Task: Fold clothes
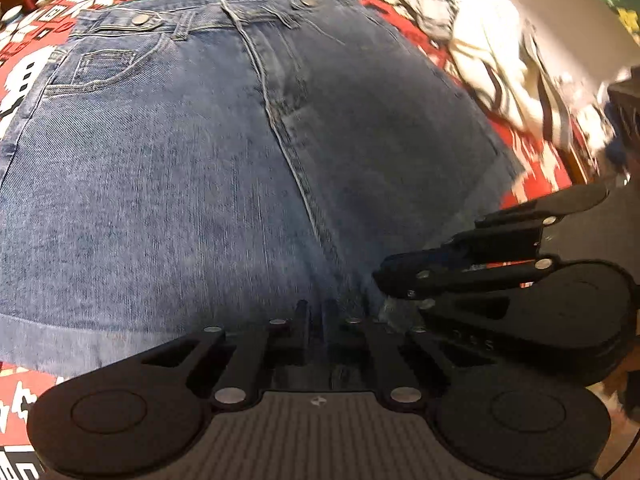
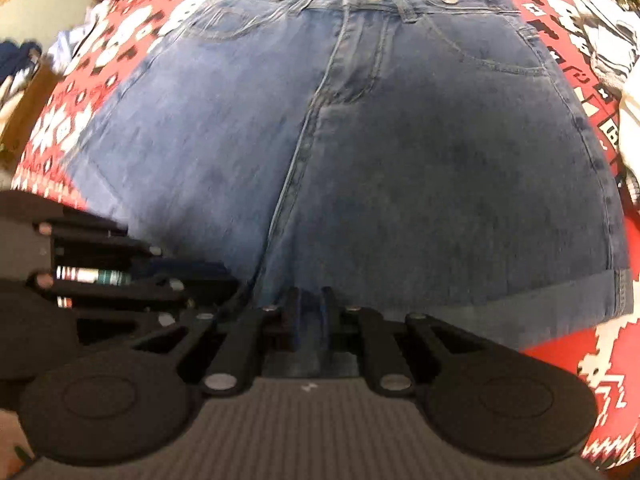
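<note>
Blue denim shorts (image 1: pixel 180 152) lie flat on a red patterned cloth, waistband at the far side and cuffed hems near me. In the left wrist view my left gripper (image 1: pixel 318 312) sits at the near middle edge of the shorts, shut with a fold of denim pinched between its fingers. Just to its right, my right gripper (image 1: pixel 384 276) touches the same edge. In the right wrist view the shorts (image 2: pixel 420 152) fill the frame. There my right gripper (image 2: pixel 311 300) is shut on denim at the crotch seam, with the left gripper (image 2: pixel 224 280) close beside it on the left.
The red and white patterned cloth (image 1: pixel 536 160) (image 2: pixel 100 80) covers the surface all round the shorts. A heap of white striped clothes (image 1: pixel 492 48) (image 2: pixel 612 32) lies at the far right. Wooden furniture (image 2: pixel 24 112) stands beyond the cloth's left edge.
</note>
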The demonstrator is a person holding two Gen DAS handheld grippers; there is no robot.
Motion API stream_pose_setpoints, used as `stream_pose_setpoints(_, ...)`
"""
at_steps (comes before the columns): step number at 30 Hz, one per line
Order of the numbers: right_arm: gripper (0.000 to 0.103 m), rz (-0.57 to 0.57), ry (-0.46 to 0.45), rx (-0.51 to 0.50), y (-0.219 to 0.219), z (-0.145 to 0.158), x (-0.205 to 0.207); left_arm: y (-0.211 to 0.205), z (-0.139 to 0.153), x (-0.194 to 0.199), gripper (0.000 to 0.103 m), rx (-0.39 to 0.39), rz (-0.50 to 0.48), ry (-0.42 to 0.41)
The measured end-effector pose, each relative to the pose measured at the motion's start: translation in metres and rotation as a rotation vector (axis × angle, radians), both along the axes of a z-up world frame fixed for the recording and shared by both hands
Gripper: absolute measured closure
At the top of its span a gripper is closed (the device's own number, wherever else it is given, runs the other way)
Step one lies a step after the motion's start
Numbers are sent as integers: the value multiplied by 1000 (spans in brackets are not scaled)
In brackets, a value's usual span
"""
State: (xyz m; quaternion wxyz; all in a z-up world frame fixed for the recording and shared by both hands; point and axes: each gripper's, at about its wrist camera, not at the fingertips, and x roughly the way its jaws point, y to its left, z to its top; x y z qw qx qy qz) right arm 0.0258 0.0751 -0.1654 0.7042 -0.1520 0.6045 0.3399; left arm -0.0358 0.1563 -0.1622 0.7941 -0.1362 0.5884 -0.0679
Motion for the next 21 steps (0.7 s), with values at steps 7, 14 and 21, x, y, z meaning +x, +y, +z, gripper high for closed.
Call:
stream_pose_setpoints(7, 92, -15, 26, -6, -7, 1, 0, 4, -7, -2, 99, -5, -13, 24)
stream_pose_setpoints(14, 92, -8, 11, -7, -5, 7, 3, 9, 1, 0, 95, 12, -6, 16)
stream_pose_setpoints(21, 92, -81, -46, 28, -8, 31, 27, 28, 23, 15, 92, 54, 100, -44)
